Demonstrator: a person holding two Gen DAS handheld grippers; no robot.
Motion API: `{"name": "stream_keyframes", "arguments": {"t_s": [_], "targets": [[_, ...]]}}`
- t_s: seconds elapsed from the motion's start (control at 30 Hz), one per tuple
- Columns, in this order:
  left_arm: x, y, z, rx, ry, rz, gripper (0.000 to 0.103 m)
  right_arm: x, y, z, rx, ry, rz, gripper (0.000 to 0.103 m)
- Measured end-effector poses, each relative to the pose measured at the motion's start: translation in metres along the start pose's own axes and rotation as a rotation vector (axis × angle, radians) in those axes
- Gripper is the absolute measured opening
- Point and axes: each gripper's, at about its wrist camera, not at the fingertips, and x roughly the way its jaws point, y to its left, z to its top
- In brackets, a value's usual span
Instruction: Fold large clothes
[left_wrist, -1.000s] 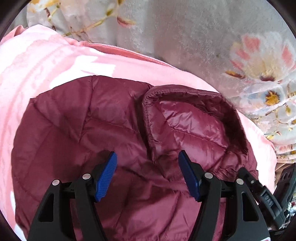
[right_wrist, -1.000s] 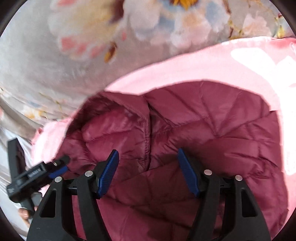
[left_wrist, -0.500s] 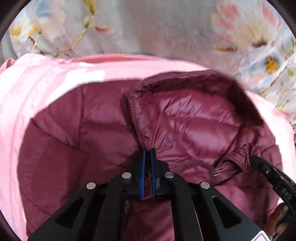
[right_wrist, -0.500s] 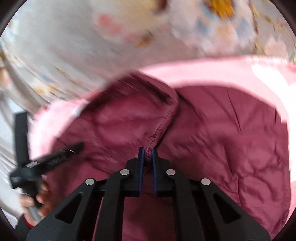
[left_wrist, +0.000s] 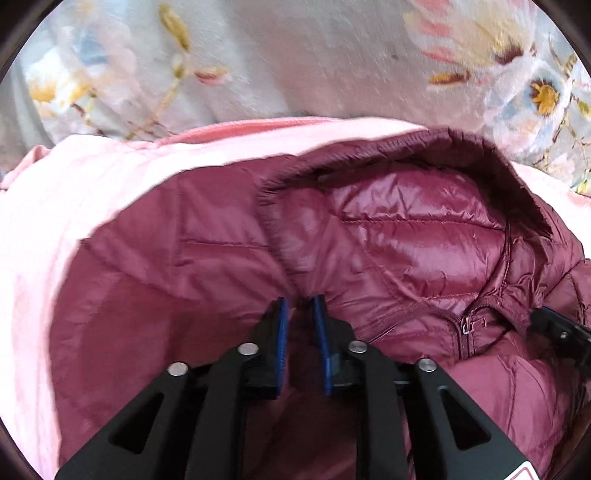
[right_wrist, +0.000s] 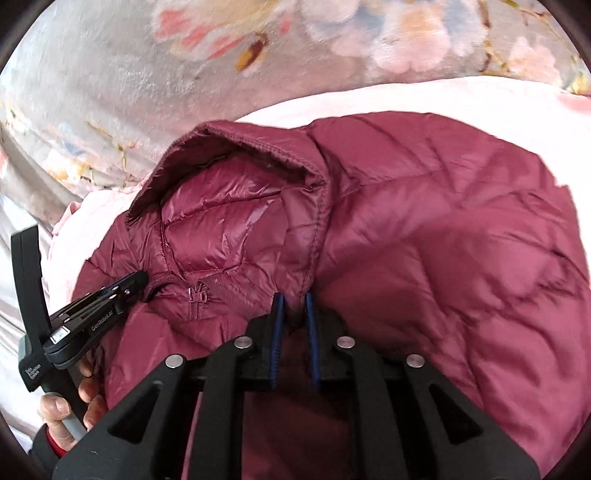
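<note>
A maroon puffer jacket (left_wrist: 388, 240) is laid hood-up on a pink sheet (left_wrist: 92, 192), with floral fabric (left_wrist: 295, 55) at 12 o'clock. The left gripper (left_wrist: 300, 310) jaws are narrow and opening, hood-edge fabric pinched between them. The right gripper (right_wrist: 293, 306) jaws are likewise narrow and opening on the hood's other edge; the left gripper is seen at 9 o'clock.

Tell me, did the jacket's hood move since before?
Yes. In the left wrist view the hood now reaches up almost to the flowered blanket; earlier, more pink sheet showed between them.
</note>
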Motion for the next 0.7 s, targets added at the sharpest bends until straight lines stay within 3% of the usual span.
{"name": "stream_keyframes", "arguments": {"t_s": [0.1,0.27,0.4,0.47,0.57,0.7], "targets": [[-0.027,0.018,0.006,-0.028,-0.058,-0.014,0.021,-0.023,-0.003,0.008,-0.002,-0.056,-0.006,0.014],[-0.054,0.029,0.059,-0.098,-0.156,-0.003,0.026,-0.042,0.013,0.056,-0.029,-0.183,-0.023,0.014],[-0.029,0.028,0.107,-0.208,-0.094,-0.097,0.026,-0.03,0.035,0.094,-0.026,-0.241,-0.01,0.014],[-0.012,0.026,0.115,-0.246,-0.072,-0.099,0.026,-0.016,0.042,0.104,-0.041,-0.254,-0.023,0.014],[0.013,0.016,0.119,-0.228,-0.045,-0.055,0.026,0.008,0.043,0.106,-0.062,-0.213,-0.057,0.014],[0.038,0.003,0.094,-0.138,0.033,-0.045,0.026,0.032,0.036,0.089,-0.098,-0.131,-0.102,0.014]]}}
